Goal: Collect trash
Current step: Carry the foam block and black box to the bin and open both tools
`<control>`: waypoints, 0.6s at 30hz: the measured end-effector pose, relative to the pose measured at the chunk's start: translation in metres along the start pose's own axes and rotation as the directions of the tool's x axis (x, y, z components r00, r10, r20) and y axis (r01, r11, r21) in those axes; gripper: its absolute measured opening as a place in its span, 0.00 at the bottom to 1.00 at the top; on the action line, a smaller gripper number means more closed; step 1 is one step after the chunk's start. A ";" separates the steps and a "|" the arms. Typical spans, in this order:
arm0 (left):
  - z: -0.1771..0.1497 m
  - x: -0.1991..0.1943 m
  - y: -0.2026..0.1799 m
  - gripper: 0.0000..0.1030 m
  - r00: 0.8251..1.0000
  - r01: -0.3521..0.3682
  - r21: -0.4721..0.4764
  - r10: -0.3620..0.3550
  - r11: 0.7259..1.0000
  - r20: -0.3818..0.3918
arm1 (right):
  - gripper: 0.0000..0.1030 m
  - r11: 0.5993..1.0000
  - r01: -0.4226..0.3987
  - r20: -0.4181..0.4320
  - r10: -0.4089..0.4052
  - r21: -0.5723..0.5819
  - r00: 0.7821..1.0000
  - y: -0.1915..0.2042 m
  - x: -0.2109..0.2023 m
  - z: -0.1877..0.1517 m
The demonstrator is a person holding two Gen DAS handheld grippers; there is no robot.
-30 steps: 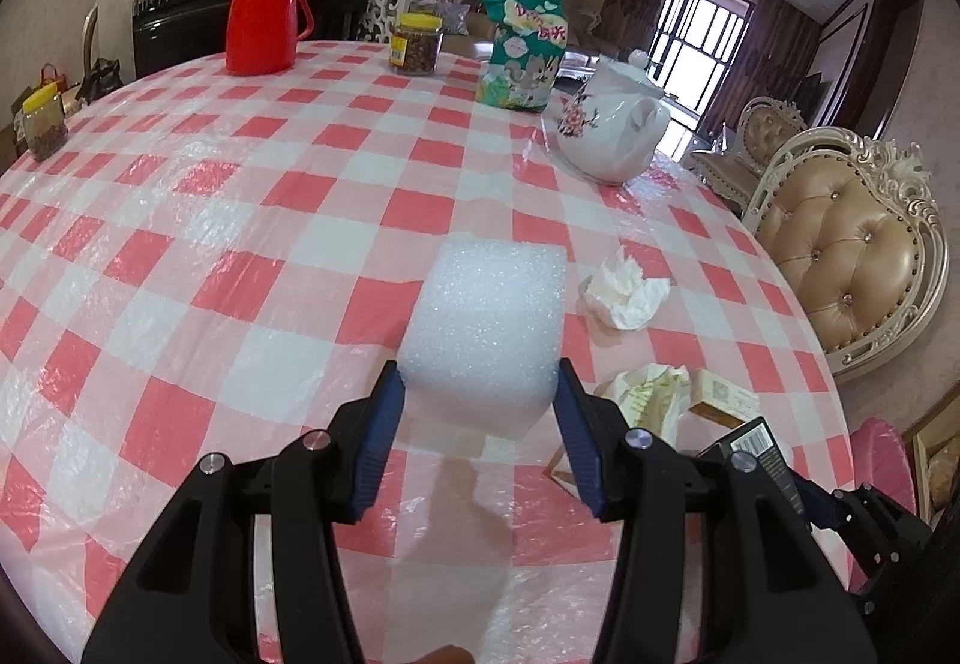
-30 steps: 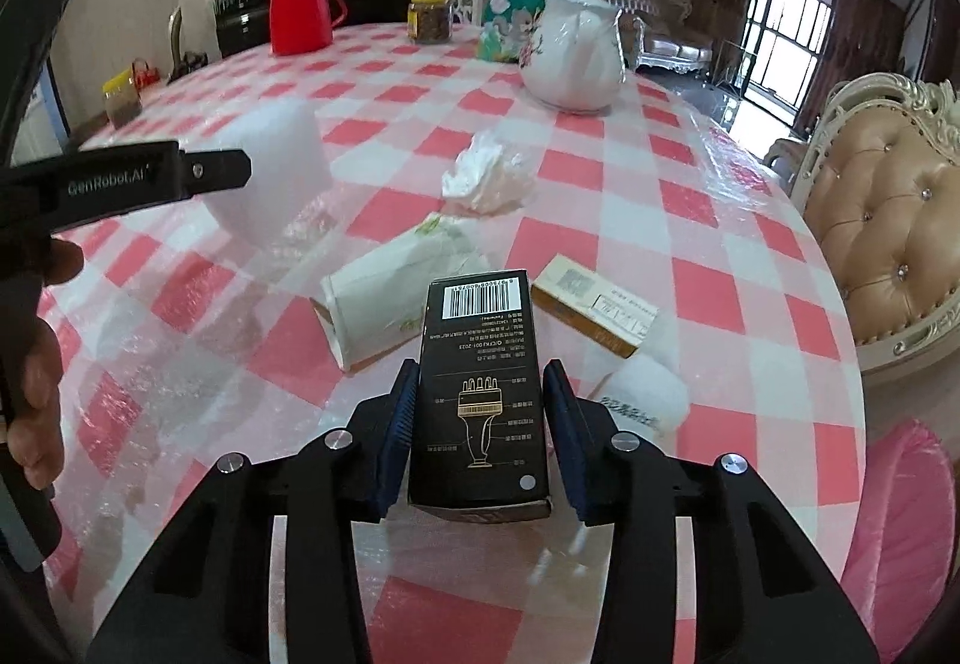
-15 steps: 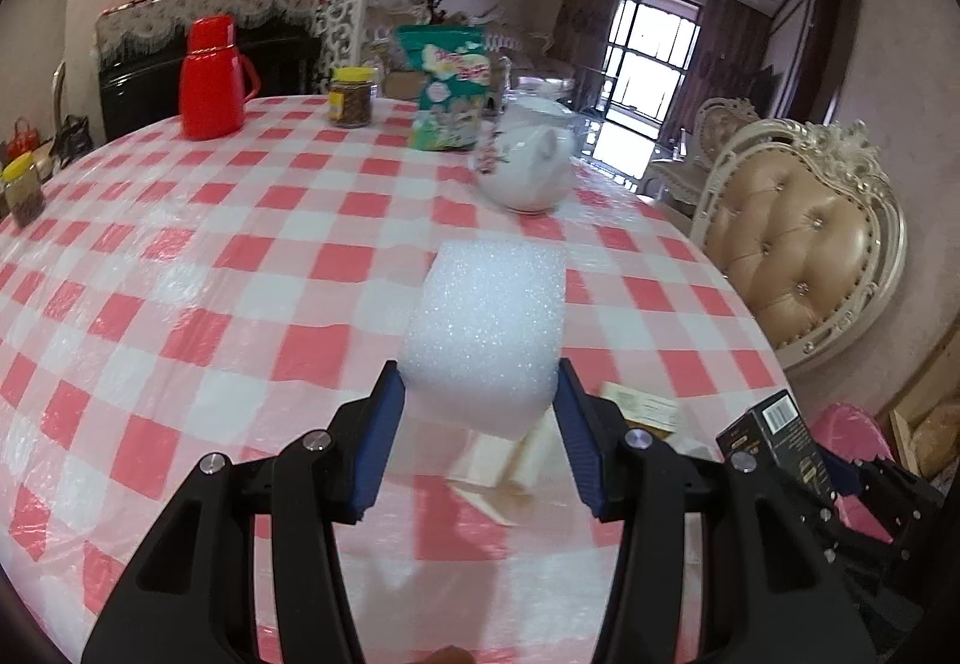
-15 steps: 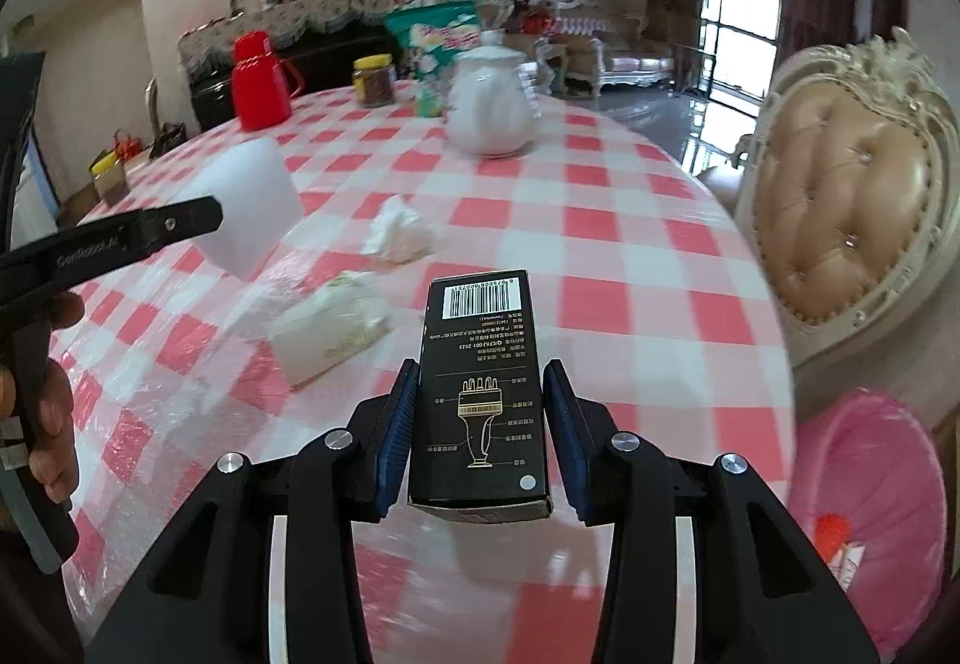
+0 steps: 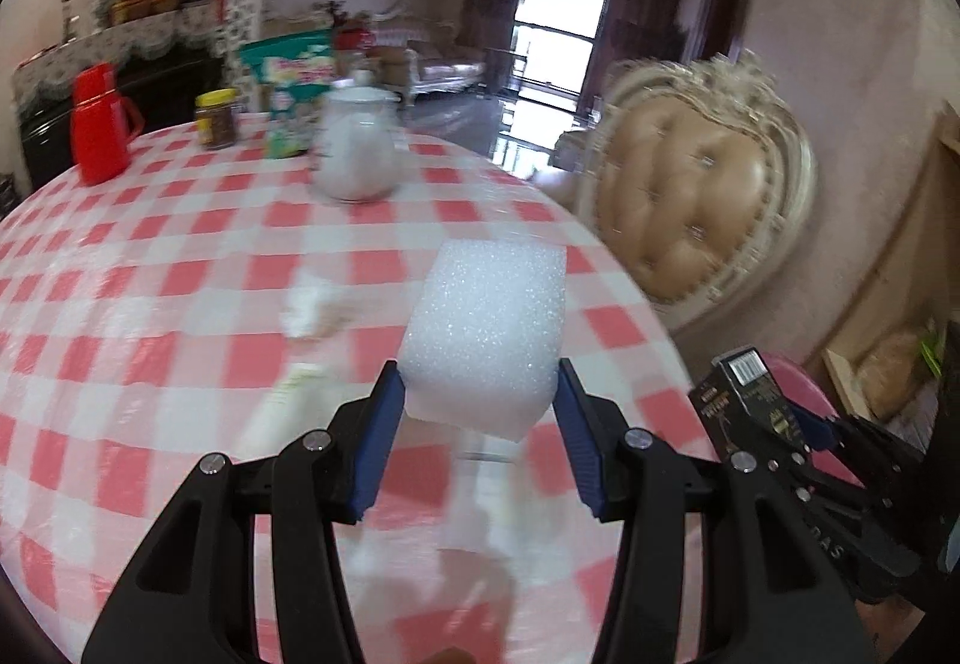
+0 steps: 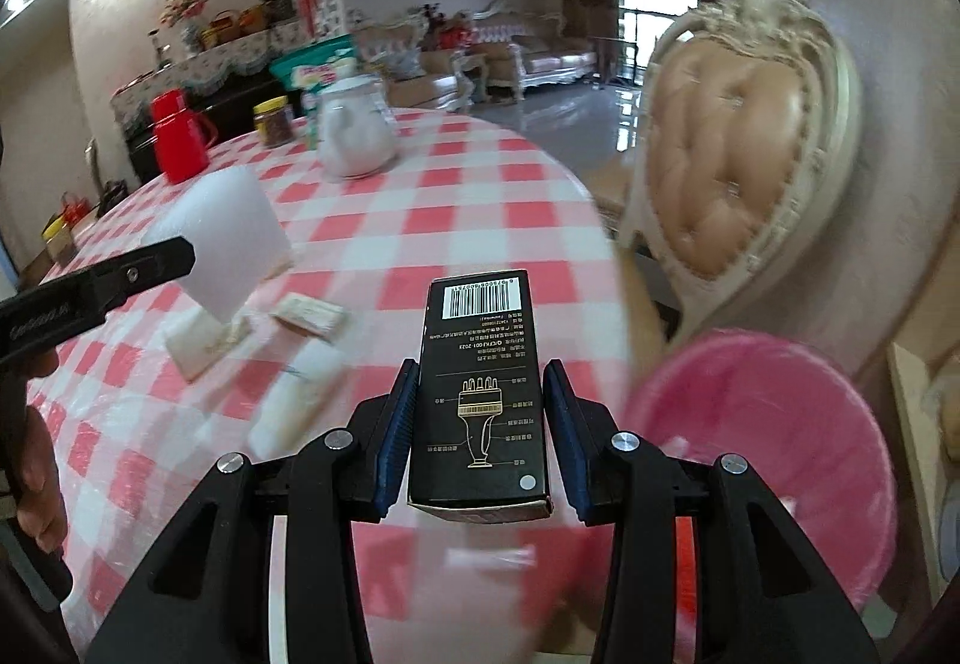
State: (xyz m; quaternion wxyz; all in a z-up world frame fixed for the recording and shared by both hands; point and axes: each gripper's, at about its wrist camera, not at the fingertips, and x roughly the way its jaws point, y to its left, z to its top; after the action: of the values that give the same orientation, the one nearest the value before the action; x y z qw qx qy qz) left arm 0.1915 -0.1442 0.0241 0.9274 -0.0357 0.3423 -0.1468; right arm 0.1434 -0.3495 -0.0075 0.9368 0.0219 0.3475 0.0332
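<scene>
2 pieces are in my grip: left gripper [image 5: 477, 415] clamps the foam block [image 5: 486, 334], right gripper [image 6: 479, 433] the black box [image 6: 480, 382]; pink bin [image 6: 762, 424] nearby, 3 scraps [image 6: 309, 311] remain on the table [image 6: 468, 220].

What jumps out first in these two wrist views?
The white foam block clamped in the left claw and the black barcoded box in the right claw, both above the red-checked table. At lower right, beside the table, sits a pink bin.
</scene>
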 end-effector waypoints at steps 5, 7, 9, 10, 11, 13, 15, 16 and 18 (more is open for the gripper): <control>-0.006 0.013 -0.055 0.48 0.997 0.073 0.061 -0.072 0.995 -0.024 | 0.39 0.997 0.055 0.002 -0.056 0.058 0.998 -0.046 -0.009 -0.010; -0.008 0.018 -0.074 0.48 0.995 0.098 0.084 -0.095 0.992 -0.037 | 0.39 0.993 0.080 0.000 -0.080 0.083 0.997 -0.066 -0.013 -0.015; -0.010 0.024 -0.097 0.48 0.992 0.124 0.107 -0.119 0.986 -0.050 | 0.39 0.990 0.096 -0.004 -0.096 0.101 0.995 -0.080 -0.014 -0.019; -0.011 0.026 -0.104 0.48 0.990 0.133 0.116 -0.128 0.984 -0.055 | 0.39 0.988 0.105 -0.005 -0.105 0.111 0.994 -0.088 -0.015 -0.021; -0.012 0.028 -0.111 0.48 0.989 0.142 0.123 -0.136 0.982 -0.058 | 0.39 0.986 0.113 -0.007 -0.113 0.120 0.994 -0.096 -0.017 -0.024; -0.013 0.033 -0.127 0.48 0.986 0.162 0.141 -0.153 0.977 -0.068 | 0.39 0.982 0.127 -0.012 -0.127 0.137 0.992 -0.109 -0.018 -0.028; -0.015 0.038 -0.141 0.48 0.983 0.179 0.154 -0.168 0.972 -0.078 | 0.39 0.979 0.137 -0.015 -0.136 0.152 0.991 -0.120 -0.020 -0.032; -0.016 0.040 -0.145 0.48 0.981 0.186 0.158 -0.175 0.970 -0.083 | 0.39 0.976 0.144 -0.016 -0.143 0.161 0.990 -0.128 -0.021 -0.035; -0.019 0.046 -0.156 0.48 0.978 0.197 0.167 -0.183 0.966 -0.095 | 0.39 0.972 0.155 -0.017 -0.154 0.176 0.988 -0.138 -0.022 -0.038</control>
State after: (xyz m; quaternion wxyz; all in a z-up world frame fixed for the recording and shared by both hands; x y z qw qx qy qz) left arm 0.1740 -0.3059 0.0073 0.8943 0.0190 0.3593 -0.2660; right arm 0.1078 -0.4879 -0.0307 0.9303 0.0778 0.3513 -0.0707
